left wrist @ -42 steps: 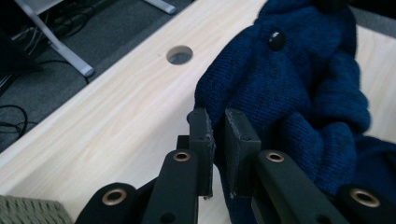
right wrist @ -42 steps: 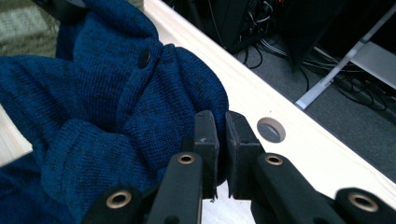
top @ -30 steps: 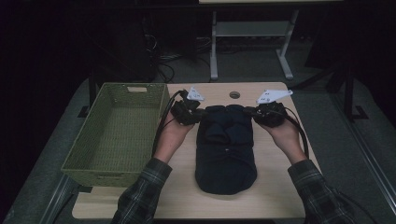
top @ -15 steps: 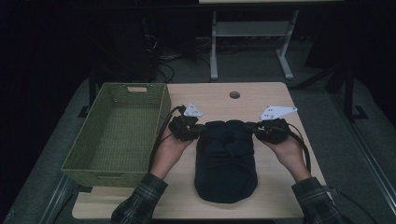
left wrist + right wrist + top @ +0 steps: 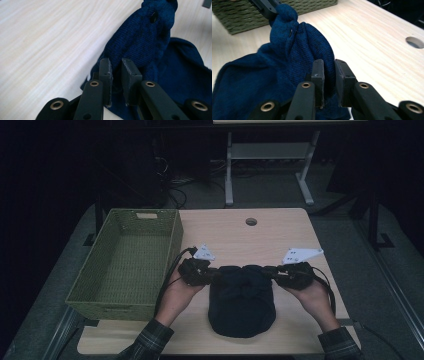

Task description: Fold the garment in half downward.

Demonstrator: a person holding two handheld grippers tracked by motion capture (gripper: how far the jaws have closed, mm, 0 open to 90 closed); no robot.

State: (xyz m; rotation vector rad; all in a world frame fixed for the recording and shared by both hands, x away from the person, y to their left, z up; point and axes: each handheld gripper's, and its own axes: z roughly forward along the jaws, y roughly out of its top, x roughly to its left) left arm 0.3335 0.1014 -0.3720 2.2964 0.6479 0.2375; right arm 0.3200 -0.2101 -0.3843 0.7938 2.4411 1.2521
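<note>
garment: navy blue knit | basket: olive-green woven | table: pale wood grain | sleeves: dark plaid

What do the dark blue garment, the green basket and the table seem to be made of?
The garment looks like knitted wool or similar yarn, matte: fine ribbed stitches show. The basket appears woven, perhaps wicker or paper cord, dull olive green with a plaited texture. The table looks like pale wood or laminate, smooth, with visible grain lines.
</note>
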